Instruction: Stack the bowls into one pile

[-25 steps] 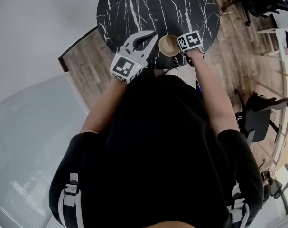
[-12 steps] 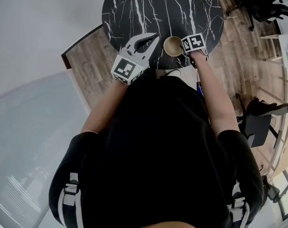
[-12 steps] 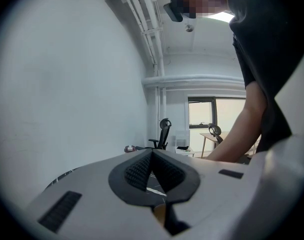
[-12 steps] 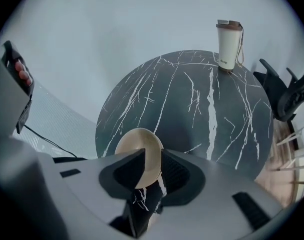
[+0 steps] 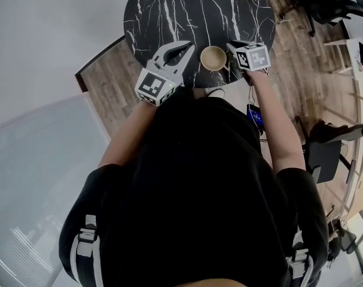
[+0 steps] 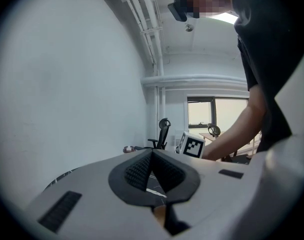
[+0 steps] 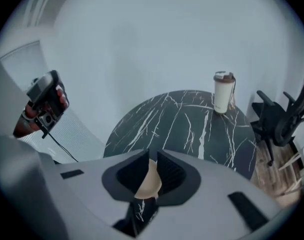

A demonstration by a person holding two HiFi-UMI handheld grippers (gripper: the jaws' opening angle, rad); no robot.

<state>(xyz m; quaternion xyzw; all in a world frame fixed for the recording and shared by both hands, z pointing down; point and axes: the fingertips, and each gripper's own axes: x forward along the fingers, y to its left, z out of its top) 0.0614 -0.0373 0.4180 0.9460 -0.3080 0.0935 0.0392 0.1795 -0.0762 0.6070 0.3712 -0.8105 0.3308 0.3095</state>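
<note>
R gripper (image 5: 231, 46): rose off tan bowl (image 5: 213, 58); jaws just narrowing, grip nothing.
L gripper (image 5: 186, 45): clenched, empty.
tan bowl: released; stack prob. done.

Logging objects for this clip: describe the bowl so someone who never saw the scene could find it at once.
Look for the round black marble table with white veins. On its edge nearest the person sits the tan bowl. It is low, wide and open, unlike the tall lidded cup standing at the far edge.
</note>
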